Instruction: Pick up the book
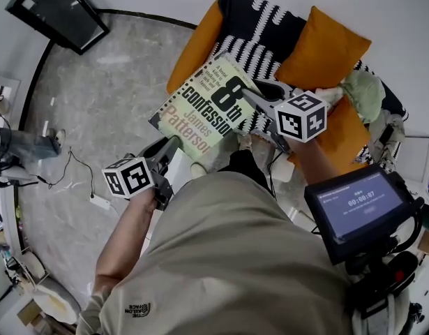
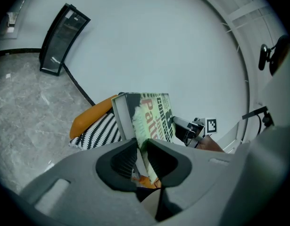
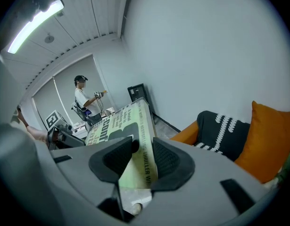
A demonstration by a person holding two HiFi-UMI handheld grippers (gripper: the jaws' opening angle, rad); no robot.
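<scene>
Grey marble-look floor [image 1: 95, 110] took up the left of the head view, with a dark framed glass panel [image 1: 57, 9] leaning on the white wall, neither of them part of the job. Moving right, the left gripper [image 1: 169, 151] had its jaws pinched narrow on the lower edge of the pale green paperback book with black lettering [image 1: 207, 107]. The left gripper view showed the cover and pages sandwiched right between the ribbed pads. The book itself was up in the air, tilted, and it looked clear of the black-and-white patterned cushion [image 1: 259, 26] and the orange fabric cushions [image 1: 326, 44] on the seat below it. On the far side, the right gripper [image 1: 252, 96] was clamped on the book's opposite edge, and the right gripper view had the edge of the cover wedged between its two jaws. Furthest right was a dark device with a blue screen [image 1: 360, 204], just sitting there. My read is the lift part of the pick-up was basically there, since the book hung between both claws and wasn't resting on anything. Whatever came next would need both grips to hold tight and move together. If one side let go or pulled away, a floppy paperback would probably sag or twist out of the other.
</scene>
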